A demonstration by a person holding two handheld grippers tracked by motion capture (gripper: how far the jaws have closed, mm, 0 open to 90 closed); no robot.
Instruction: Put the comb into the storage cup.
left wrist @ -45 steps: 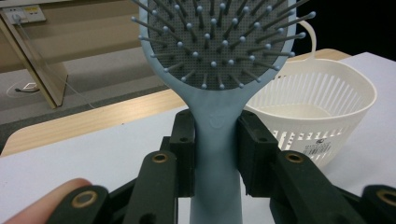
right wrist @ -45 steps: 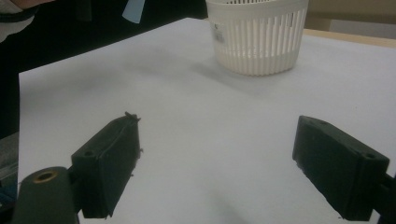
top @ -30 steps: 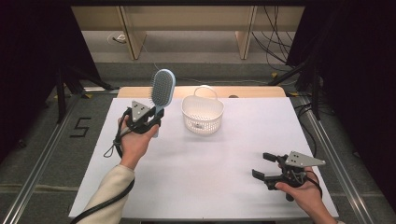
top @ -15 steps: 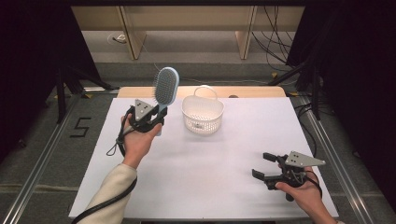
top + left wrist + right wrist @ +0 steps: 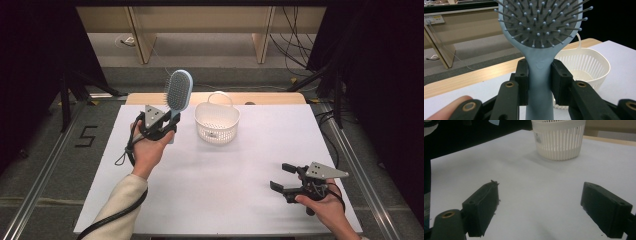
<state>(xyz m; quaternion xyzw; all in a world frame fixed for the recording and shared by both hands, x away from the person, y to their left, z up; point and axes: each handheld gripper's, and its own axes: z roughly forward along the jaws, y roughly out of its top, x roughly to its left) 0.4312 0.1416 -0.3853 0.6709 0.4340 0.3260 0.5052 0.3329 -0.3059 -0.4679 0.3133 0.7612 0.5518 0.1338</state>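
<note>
Pale blue plastic is the hairbrush, and the left gripper holds it by the handle, above the bench near its far left corner. In the left gripper view both black pads press on the handle from the two sides, just under the place where the handle widens into the head. The head with its grey cushion and round-tipped bristles stands up above the jaws, a little tilted toward the far edge. The lower end of the handle goes down between the jaws toward the hand.

Just to the right of the hairbrush, the white basket stands on the bench close to the far edge, and its thin handle is raised. The brush head is higher than the basket rim and beside it, not over it.

The right gripper rests low near the right front corner of the bench, well apart from the hairbrush and the basket. Its jaws stand wide with only the white bench surface between them, and they point toward the basket.
</note>
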